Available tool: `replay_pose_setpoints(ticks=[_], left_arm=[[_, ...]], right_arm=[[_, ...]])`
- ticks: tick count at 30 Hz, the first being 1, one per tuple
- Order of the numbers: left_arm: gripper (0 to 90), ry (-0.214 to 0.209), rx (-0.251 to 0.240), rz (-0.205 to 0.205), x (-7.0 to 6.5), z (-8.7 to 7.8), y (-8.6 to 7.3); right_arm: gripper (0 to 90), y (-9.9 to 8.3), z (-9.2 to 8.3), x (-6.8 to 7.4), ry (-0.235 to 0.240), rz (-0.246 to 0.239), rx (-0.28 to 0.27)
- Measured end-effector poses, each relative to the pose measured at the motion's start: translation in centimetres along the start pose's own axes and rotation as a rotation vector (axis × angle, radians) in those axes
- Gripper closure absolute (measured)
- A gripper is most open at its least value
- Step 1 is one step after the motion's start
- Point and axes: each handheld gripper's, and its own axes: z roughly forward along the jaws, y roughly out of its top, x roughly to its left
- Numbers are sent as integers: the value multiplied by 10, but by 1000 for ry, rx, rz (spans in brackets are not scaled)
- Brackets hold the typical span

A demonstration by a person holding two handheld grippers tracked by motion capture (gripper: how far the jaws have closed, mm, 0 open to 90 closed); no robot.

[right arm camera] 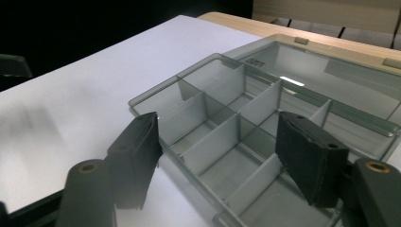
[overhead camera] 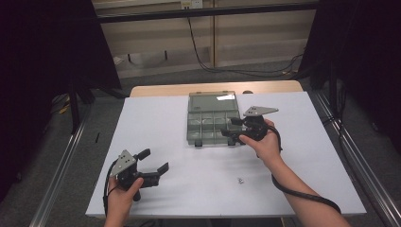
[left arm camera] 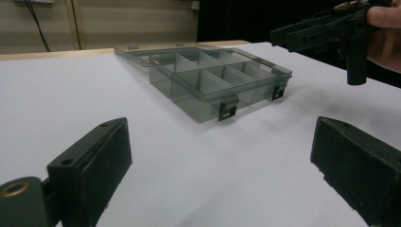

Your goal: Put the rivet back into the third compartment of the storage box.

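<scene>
so there's a smoky clear plastic organizer box [overhead camera: 211, 124] sitting toward the far middle of the white tabletop [overhead camera: 179, 189], lid flipped open and lying flat behind it, two dark latches on the near edge. the compartments i can see into look bare.

the right gripper [overhead camera: 232, 127] is right at the box's near right corner, hovering over the compartments. in the right gripper view its fingers [right arm camera: 137, 156] are spread apart with nothing pinched between them, just the dividers showing below the gap.

the left gripper [overhead camera: 153, 161] sits well apart from the box, down at the near left of the tabletop, pointed toward the box. its fingers [left arm camera: 101, 161] are spread wide too, only bare tabletop between them.

there's also a tiny pale bit [overhead camera: 240, 180] lying on the tabletop near the right forearm, too small to tell what it is.
</scene>
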Motion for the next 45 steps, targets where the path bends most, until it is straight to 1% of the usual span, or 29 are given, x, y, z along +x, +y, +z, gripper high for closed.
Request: replay_pose_setpoints(ticks=[1,2,4,5,8,11,15,17,20,23,25,28,37,39,41,43,45], left_arm=[[59,-4,5,3,0,0,0],[59,0,-3,-3,-1,0,0],[59,2,3,5,-1,0,0],[59,-3,-6,3,-1,0,0],[59,3,4,11,-2,0,0],[59,-5,7,16,-2,0,0],[58,-9,0,7,-3,1,0],[58,-14,-4,8,-3,1,0],[57,-14,-5,8,-3,1,0],[55,-5,0,7,-3,1,0],[55,-8,-5,7,-3,1,0],[53,-9,3,19,-3,0,1],[45,-6,-10,15,-3,0,0],[42,-5,-12,14,-3,0,0],[41,-11,-21,14,-3,0,0],[39,-11,-21,16,-3,0,0],[37,-9,-20,18,-3,0,0]], right_arm=[[284,-1,-1,1,7,1,-1],[273,-2,-3,2,10,-3,0],[257,-4,-6,3,23,-7,2],[250,-6,-7,5,25,-10,2],[231,-11,-12,7,37,-15,2],[220,-15,-18,9,49,-26,-1],[204,-19,-26,11,50,-35,-14],[198,-20,-29,13,54,-42,-11],[188,-22,-33,16,66,-47,-13],[176,-26,-37,20,86,-46,-9],[174,-27,-39,22,88,-54,-9],[168,-30,-42,24,90,-66,-9],[164,-38,-52,28,95,-71,-1],[163,-40,-54,29,95,-78,10],[163,-42,-56,31,100,-78,10],[163,-44,-58,32,103,-89,10],[163,-46,-61,34,105,-88,15]])
